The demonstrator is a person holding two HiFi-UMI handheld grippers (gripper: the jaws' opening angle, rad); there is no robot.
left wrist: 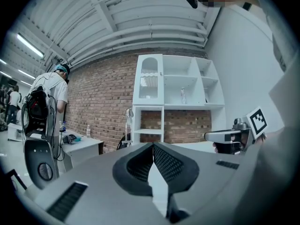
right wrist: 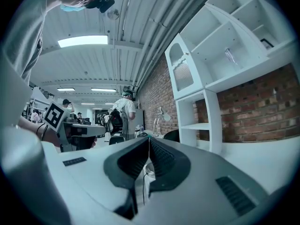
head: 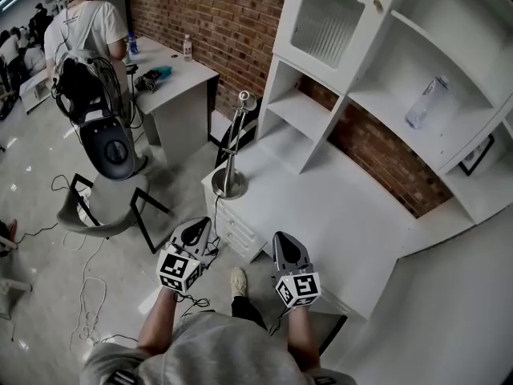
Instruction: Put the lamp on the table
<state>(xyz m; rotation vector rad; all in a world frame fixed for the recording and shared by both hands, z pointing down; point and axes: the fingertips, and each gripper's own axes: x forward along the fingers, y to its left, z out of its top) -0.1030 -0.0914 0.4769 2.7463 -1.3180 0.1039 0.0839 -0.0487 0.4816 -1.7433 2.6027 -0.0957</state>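
Note:
The lamp point(head: 230, 184), a slim metal stem on a round base with a small head, stands upright on the left corner of the white table point(head: 329, 215). It also shows far ahead in the left gripper view as the lamp point(left wrist: 128, 124) and in the right gripper view as the lamp point(right wrist: 162, 114). My left gripper point(head: 195, 229) hovers off the table's front left edge, below the lamp and apart from it, jaws shut and empty point(left wrist: 153, 146). My right gripper point(head: 288, 245) is over the table's front edge, shut with nothing in it point(right wrist: 149, 141).
A white shelf unit point(head: 377, 62) stands on the table against the brick wall, with a bottle point(head: 422, 103) on one shelf. A chair point(head: 104, 203) and loose cables lie on the floor at left. A person point(head: 80, 30) stands by a grey desk point(head: 176, 74).

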